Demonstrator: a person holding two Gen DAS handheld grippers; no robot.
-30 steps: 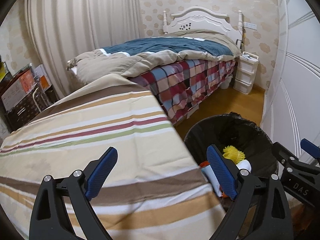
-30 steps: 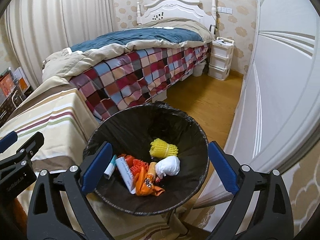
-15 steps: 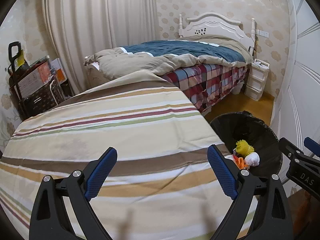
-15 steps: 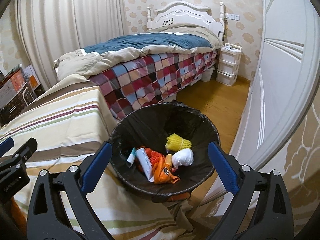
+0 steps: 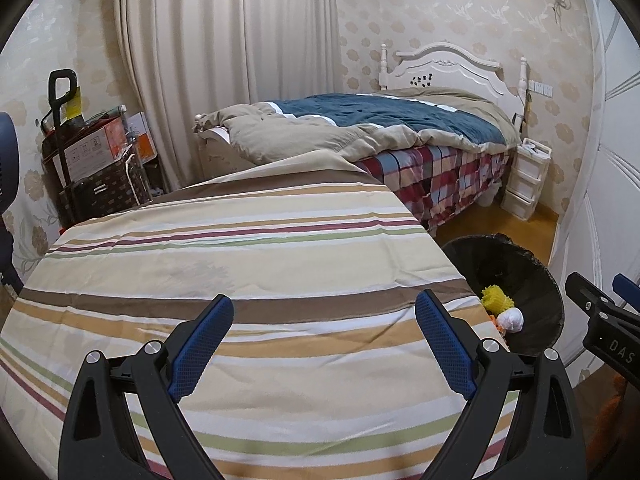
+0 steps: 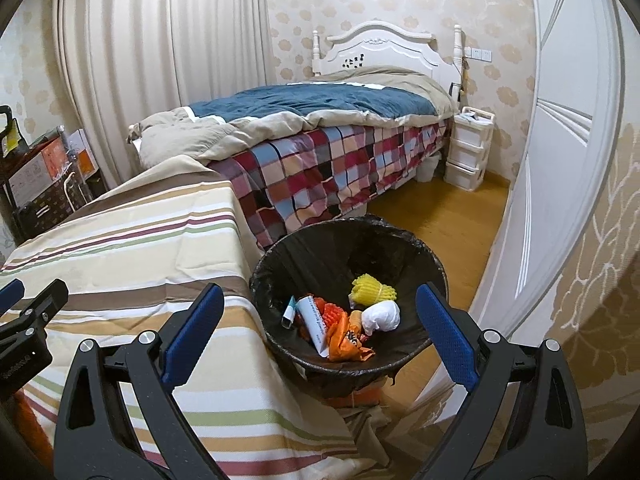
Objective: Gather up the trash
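Left wrist view: your left gripper [image 5: 324,330] hangs over the striped cloth [image 5: 240,264] with its blue pads spread wide and nothing between them. No trash shows anywhere on the cloth. The black-lined bin [image 5: 516,276] stands off the cloth's right edge, to the right of this claw, and only a yellow piece [image 5: 497,299] and a white wad [image 5: 512,319] show past its rim. Part of your right gripper [image 5: 608,320] enters at the right edge of the view, beside the bin. Right wrist view: your right gripper [image 6: 316,322] is likewise spread and empty, and the bin [image 6: 320,236] lies straight ahead and just below the line between its pads, touching the cloth's right edge [image 6: 244,272]. The collected trash [image 6: 340,320] sits heaped at the bin's bottom: yellow mesh, white wad, orange wrappers, a white tube. Judged from this, your right hand is nearer the bin, and any piece yet to be found would travel rightward off the cloth's right edge.
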